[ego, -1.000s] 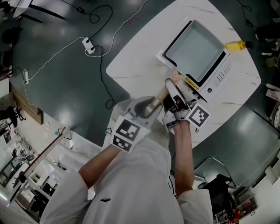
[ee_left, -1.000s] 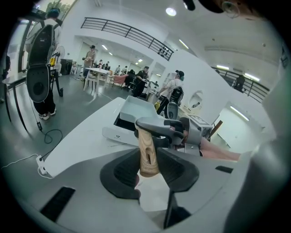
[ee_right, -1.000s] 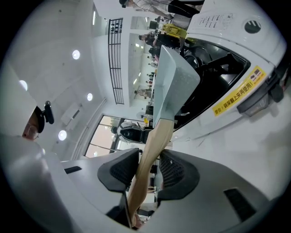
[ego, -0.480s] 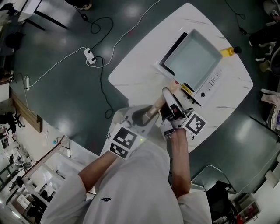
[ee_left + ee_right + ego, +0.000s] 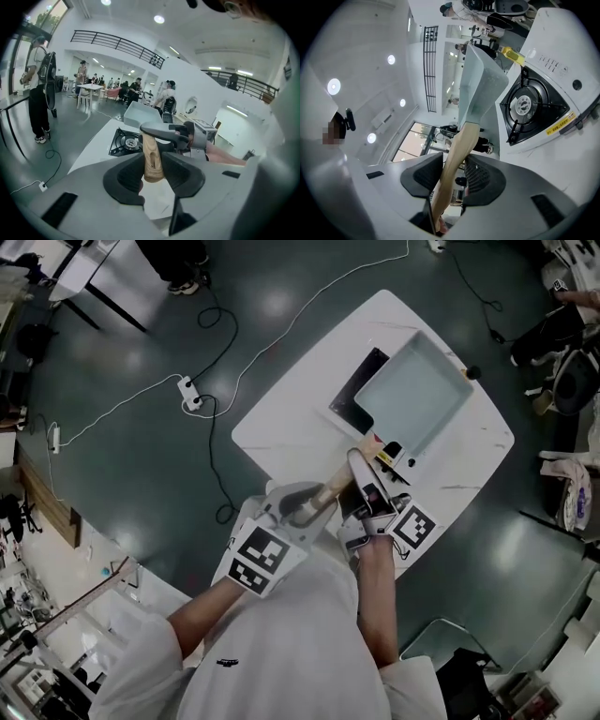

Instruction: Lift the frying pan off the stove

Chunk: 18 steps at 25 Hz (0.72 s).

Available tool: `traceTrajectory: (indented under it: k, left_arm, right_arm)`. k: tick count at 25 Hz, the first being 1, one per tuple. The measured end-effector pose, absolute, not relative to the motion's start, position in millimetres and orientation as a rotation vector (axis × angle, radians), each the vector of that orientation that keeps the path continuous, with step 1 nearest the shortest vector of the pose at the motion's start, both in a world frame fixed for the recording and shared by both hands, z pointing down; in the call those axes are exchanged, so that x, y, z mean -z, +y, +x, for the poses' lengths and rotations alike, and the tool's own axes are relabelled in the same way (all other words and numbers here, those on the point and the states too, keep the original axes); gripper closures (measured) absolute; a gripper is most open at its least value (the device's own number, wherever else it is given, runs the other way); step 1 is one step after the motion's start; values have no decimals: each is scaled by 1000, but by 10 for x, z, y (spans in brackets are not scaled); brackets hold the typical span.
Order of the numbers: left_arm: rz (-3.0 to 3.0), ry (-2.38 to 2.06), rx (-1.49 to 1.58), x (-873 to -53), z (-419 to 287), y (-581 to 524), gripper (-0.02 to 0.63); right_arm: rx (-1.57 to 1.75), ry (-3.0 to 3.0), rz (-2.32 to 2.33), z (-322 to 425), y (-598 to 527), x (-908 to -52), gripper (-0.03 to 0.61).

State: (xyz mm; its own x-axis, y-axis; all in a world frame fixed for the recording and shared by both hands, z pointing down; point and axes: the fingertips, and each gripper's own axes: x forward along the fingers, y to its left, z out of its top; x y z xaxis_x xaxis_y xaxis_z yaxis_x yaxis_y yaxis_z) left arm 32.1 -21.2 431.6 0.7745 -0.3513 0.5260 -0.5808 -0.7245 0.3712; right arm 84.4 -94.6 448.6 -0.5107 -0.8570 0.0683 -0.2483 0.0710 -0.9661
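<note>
- I have the left tongs (image 5: 312, 504) clamped on the free end of the wooden handle (image 5: 337, 487). In the left gripper view both pads press the sides of the handle.
- I have the right tongs (image 5: 367, 486) clamped on the same handle, further along towards the frying pan (image 5: 412, 395). In the right gripper view the handle runs up between the two pads to the pan body.
- The frying pan, square and grey, hangs in the air by its handle, clear of the stove (image 5: 358, 390) and tilted in the right gripper view.
- The burner (image 5: 524, 104) shows bare, with nothing resting on its grate.
- The stove stands on the white counter (image 5: 291, 418), with a yellow bottle (image 5: 513, 55) just beyond its far edge.
- A white cable (image 5: 122, 409) lies on the dark floor, well apart from the counter.
</note>
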Motion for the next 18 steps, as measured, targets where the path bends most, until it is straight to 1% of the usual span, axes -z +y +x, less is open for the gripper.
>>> traceTrajectory:
  k: [18]
  left_arm:
    - [2596, -702, -425, -3399, 306, -42, 499]
  right_arm:
    - [1280, 1916, -1097, 894, -771, -3421, 442]
